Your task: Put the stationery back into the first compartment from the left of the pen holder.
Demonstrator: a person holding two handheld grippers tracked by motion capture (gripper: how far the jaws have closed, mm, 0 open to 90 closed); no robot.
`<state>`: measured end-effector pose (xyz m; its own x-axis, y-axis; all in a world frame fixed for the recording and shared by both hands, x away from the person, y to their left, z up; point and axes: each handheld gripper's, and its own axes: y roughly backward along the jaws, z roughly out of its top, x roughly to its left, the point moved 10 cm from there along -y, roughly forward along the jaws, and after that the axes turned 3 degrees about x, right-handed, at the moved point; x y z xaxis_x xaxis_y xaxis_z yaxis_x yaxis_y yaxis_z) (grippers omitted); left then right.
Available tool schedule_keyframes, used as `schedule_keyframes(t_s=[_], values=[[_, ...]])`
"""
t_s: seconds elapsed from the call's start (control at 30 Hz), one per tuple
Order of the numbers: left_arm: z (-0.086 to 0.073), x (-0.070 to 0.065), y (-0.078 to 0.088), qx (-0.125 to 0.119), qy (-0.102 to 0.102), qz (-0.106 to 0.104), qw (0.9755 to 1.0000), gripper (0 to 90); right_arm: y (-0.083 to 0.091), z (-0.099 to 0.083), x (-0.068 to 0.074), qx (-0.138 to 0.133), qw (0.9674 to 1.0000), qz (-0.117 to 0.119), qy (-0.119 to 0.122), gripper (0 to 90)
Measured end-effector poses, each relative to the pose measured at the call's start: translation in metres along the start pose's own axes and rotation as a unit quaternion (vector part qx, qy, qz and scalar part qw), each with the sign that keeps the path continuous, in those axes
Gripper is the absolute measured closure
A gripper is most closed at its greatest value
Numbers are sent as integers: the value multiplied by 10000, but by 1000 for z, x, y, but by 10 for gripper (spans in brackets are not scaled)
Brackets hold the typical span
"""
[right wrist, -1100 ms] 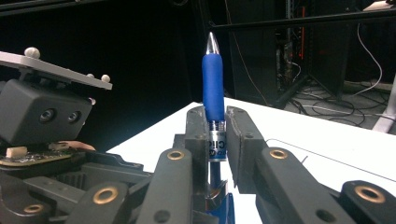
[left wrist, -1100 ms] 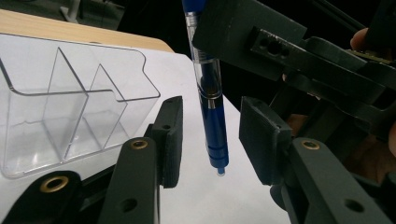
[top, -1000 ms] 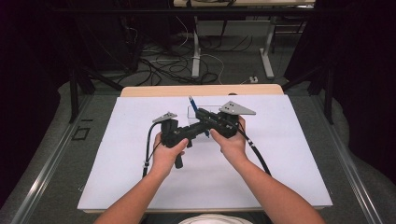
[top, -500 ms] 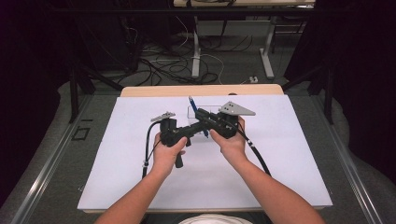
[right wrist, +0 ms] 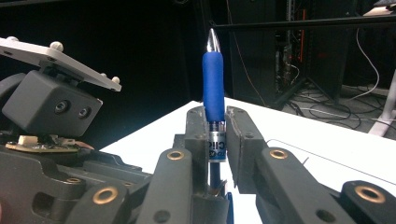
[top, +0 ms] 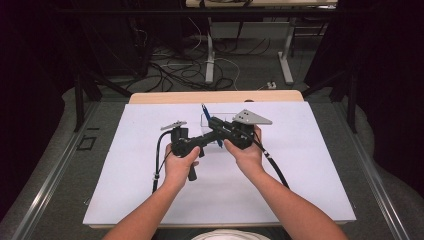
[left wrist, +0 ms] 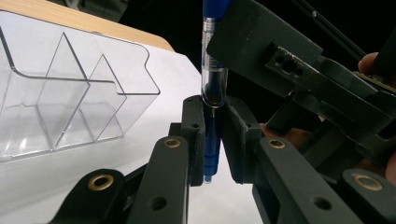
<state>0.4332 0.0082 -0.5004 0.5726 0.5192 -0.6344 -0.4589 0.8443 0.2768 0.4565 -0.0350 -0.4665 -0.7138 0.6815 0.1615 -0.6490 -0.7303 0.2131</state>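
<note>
Pen [left wrist: 213,93] upright, clamped between left gripper [left wrist: 213,135] and right gripper [right wrist: 215,140].

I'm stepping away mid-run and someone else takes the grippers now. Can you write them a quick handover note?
Left tool: jaws have just been closing and now clamp the lower end of the blue pen.
Right tool: shut on the same pen, at the clear barrel below the blue grip, tip pointing up.
Things: pen held upright between both tools above the white mat; clear divided organiser stands on the mat just behind.
Done: pen is gripped by both tools.
Left: probably release one tool and put the pen in the organiser.
</note>
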Motion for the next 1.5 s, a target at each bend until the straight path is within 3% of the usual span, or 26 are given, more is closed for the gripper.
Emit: schedule_keyframes(t_s=[0.23, 0.53, 0.77, 0.8, 0.87, 1.0, 1.03, 1.2, 1.33, 1.5], values=[[0, 0, 1, -1, -16, -7, 10000, 798, -1, 2, 1, -110, 9999, 15, 7, 790], [6, 4, 5, -154, -36, 79, 9998, 798, 0, 5, 1, -163, 9999, 8, 21, 564], [17, 14, 9, -333, -278, 348, 9985, 798, 8, 8, -5, -227, 9992, -240, 210, 406], [19, 15, 10, -368, -291, 384, 9982, 798, 9, 8, -7, -249, 9988, -280, 320, 377], [22, 18, 12, -369, -384, 465, 9975, 798, 13, 8, -10, -240, 9986, -362, 288, 331], [31, 22, 14, -459, -530, 606, 9957, 798, 20, 6, -17, -214, 9981, -494, 291, 297], [33, 24, 15, -477, -580, 646, 9951, 798, 21, 7, -20, -248, 9974, -546, 393, 279], [46, 24, 14, -637, -715, 762, 9925, 798, 29, 1, -27, -106, 9971, -584, 481, 269], [54, 27, 14, -722, -995, 939, 9880, 798, 37, -4, -33, 16, 9970, -631, 456, 264], [62, 31, 12, -830, -1216, 1114, 9828, 798, 46, -9, -43, 101, 9958, -794, 440, 190]])
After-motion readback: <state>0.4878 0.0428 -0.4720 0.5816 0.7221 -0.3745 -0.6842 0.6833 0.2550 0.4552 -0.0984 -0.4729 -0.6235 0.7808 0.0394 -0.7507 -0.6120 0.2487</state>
